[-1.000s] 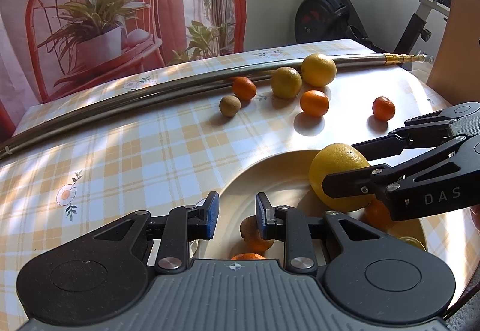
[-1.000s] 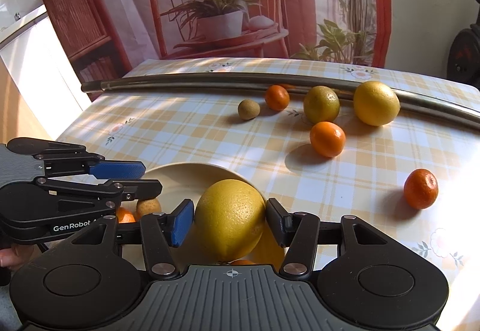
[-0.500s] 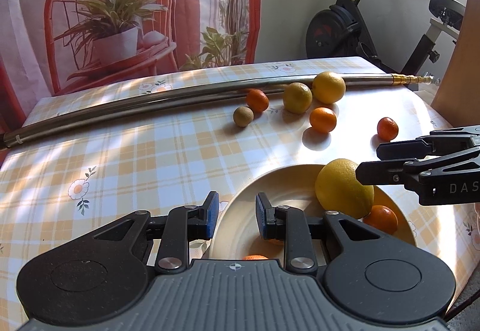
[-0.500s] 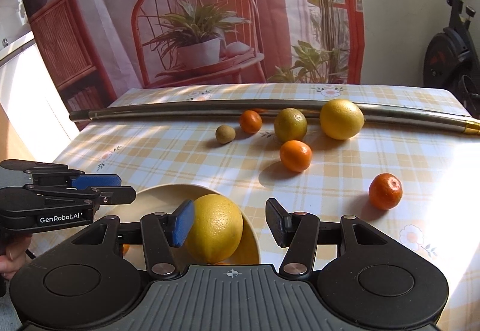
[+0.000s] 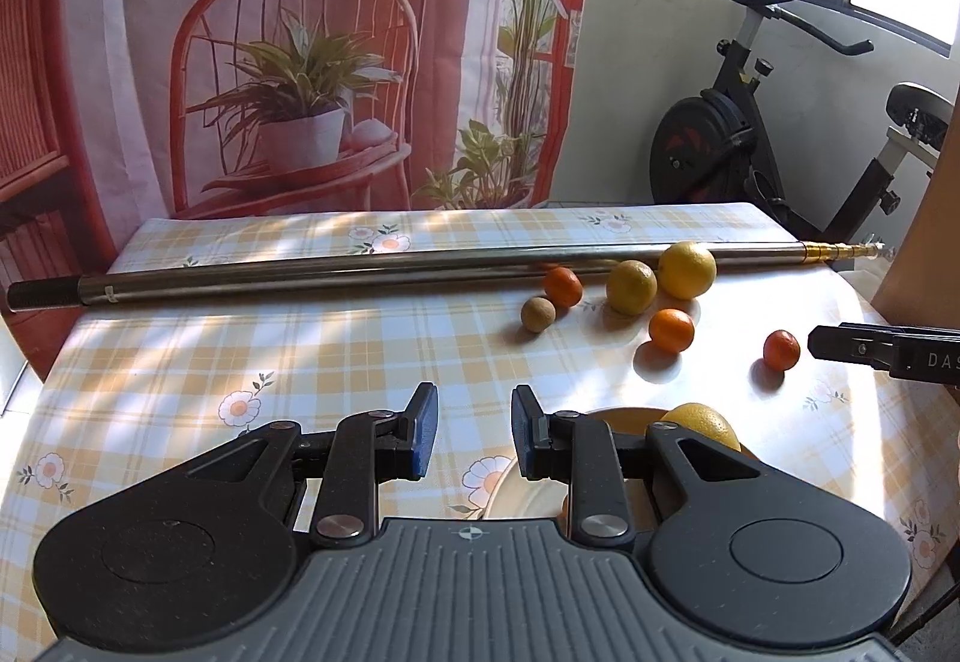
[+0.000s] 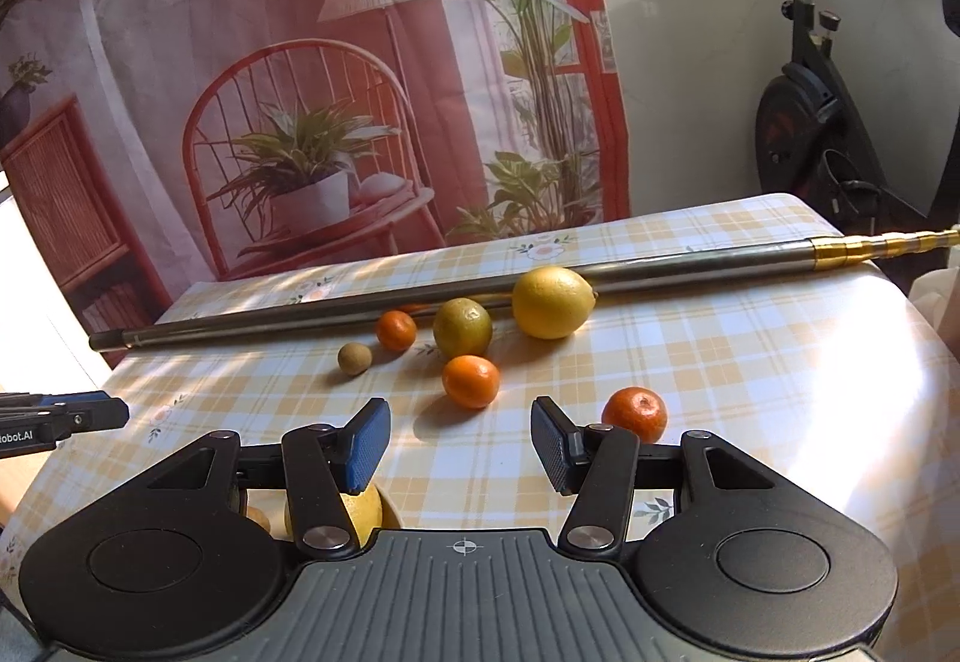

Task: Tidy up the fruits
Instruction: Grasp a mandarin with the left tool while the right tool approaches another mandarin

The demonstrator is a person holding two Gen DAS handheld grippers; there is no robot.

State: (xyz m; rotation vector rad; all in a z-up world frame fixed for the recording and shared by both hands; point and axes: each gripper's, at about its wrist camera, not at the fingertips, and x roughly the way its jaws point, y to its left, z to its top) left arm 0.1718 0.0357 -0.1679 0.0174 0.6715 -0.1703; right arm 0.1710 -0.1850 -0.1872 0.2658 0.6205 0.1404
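- The right gripper (image 6: 461,443) is standing wide open and is holding nothing; its blue pads are apart above the checked surface (image 6: 750,362).
- The left gripper (image 5: 474,431) is also standing open, a little less wide, and empty, over the near part of the surface.
- A big yellow fruit (image 5: 702,425) is already lying in the pale plate (image 5: 522,494), close under both grippers; in the right wrist view a smaller brownish fruit is showing beside it, mostly hidden.
- Six fruits are waiting loose: a lemon (image 6: 553,302) touching or nearly touching the metal pole (image 6: 660,266), a green-yellow citrus (image 6: 462,327) just beside it, three mandarins (image 6: 635,413) (image 6: 471,381) (image 6: 396,330), and a small brown round fruit (image 6: 354,358).
- The skins are looking smooth and shiny and every fruit is round, so I judge they are rolling easily.
- Risk: if one pad is touching a mandarin before the other, the fruit is probably rolling away, perhaps toward the right edge of the surface, where the nearest mandarin is lying alone.
- Risk: the lemon is sitting against the pole, so a finger reaching behind it may be hitting the pole and pushing it.
- Risk: the plate is already holding a large fruit; a new one dropped on it may be bouncing out.
- Risk: the small brown fruit may be slipping between wide pads.
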